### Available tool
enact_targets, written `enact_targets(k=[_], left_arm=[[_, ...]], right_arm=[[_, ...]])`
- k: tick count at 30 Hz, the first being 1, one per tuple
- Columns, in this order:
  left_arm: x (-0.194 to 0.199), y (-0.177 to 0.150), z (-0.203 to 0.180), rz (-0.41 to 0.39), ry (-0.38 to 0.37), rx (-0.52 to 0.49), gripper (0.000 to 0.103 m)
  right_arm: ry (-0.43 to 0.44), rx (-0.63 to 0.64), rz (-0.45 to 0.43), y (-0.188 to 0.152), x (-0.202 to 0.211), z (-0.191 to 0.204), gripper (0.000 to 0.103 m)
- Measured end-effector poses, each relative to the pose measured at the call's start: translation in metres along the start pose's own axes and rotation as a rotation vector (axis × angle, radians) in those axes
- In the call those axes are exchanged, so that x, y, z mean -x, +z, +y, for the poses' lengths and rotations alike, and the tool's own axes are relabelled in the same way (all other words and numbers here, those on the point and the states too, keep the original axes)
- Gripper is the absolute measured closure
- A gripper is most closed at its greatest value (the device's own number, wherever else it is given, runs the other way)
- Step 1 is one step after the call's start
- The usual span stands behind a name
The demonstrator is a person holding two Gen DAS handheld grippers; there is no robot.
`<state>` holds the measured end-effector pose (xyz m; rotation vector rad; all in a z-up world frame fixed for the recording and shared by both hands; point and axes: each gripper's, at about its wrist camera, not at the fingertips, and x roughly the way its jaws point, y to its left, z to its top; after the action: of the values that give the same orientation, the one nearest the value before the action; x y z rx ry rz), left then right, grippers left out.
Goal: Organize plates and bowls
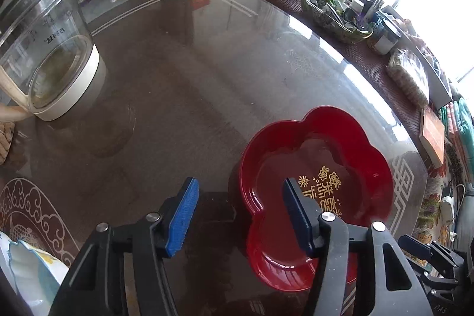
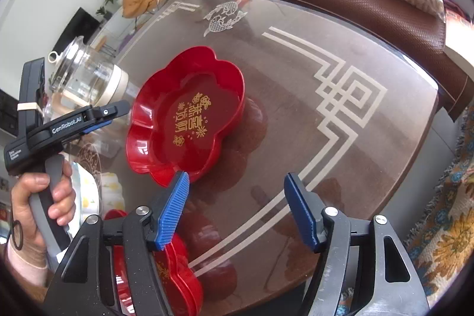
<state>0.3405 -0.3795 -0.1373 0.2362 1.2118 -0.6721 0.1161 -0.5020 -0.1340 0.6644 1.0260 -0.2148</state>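
Left wrist view: red flower-shaped bowl (image 1: 314,191) in the lower right of the frame, sitting upright on the glass-topped table (image 1: 192,85), gold lettering on its floor. Left gripper (image 1: 240,209) at the bottom centre, blue pads (image 1: 182,215) spread apart, straddling the near-left rim of the bowl: right pad over the bowl's inside, left pad over bare table outside it. Touching the rim or not, cannot tell; nothing seen pinched. Glass kettle (image 1: 50,55) with a cream base in the upper left. Edge of a white dish (image 1: 26,265) in the lower left corner. Cluttered trays and jars (image 1: 334,11) along the upper right edge of the table. Right wrist view: same red bowl (image 2: 186,114) at centre left, resting on the table (image 2: 311,114). Right gripper (image 2: 237,206) at the bottom centre, fingers spread with only table between them, left pad (image 2: 173,209) just below the bowl's near rim, contact unclear. Stack of red bowls (image 2: 174,268) in the lower left, partly behind that finger. Left gripper (image 2: 118,114) at the left edge, gripped by a hand (image 2: 41,203), its tips at the bowl's left rim. Kettle (image 2: 89,76) just beyond it, upper left.
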Motion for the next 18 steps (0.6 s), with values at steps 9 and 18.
enact_targets(k=[9, 18], left_arm=[[-0.036, 0.009, 0.006, 0.017, -0.077, 0.073, 0.091], [-0.003, 0.004, 0.003, -0.053, -0.105, 0.041, 0.093]], right_arm=[[0.003, 0.017, 0.023, 0.018, -0.03, 0.009, 0.075], [0.039, 0.071, 0.007, 0.017, -0.018, 0.021, 0.092]])
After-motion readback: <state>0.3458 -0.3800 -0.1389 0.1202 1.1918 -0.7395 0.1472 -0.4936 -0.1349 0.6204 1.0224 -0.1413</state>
